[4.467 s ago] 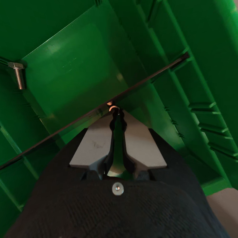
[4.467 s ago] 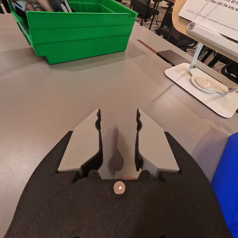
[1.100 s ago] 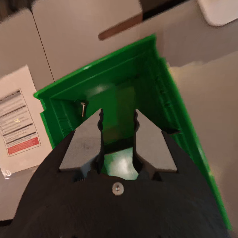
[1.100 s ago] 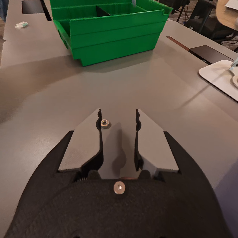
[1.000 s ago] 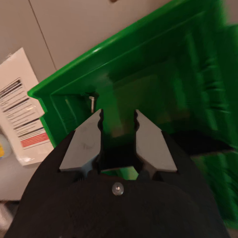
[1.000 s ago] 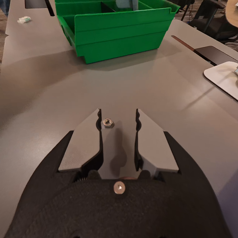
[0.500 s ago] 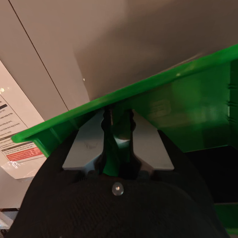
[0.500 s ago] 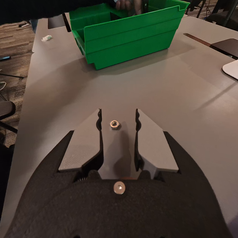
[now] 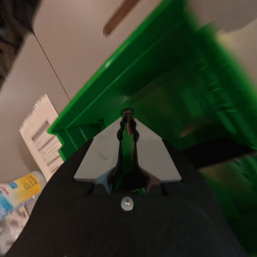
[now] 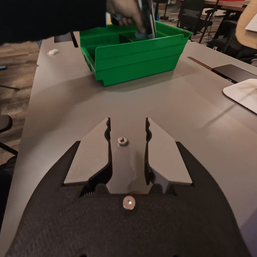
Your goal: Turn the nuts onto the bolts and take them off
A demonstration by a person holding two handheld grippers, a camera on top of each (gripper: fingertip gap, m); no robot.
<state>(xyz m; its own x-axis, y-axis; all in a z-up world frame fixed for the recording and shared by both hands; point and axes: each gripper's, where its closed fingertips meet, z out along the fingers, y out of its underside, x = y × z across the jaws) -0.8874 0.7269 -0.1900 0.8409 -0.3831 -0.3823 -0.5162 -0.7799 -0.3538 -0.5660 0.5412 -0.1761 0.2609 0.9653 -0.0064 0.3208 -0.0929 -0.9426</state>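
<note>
The bolt (image 9: 127, 122) sat pinched by its threaded shank between the tips of the left gripper (image 9: 128, 119), whose fingers were closed almost together on it, hex head pointing away over the inside of the green bin (image 9: 159, 72). The nut (image 10: 123, 141) lay flat on the grey table (image 10: 159, 105), between the widely parted fingers of the empty right gripper (image 10: 127, 121), nearer its left finger, touching neither. Beyond, the bin stood on the table, a hand (image 10: 125, 11) reaching into it. A printed sheet (image 9: 41, 137) lay beside the bin.
</note>
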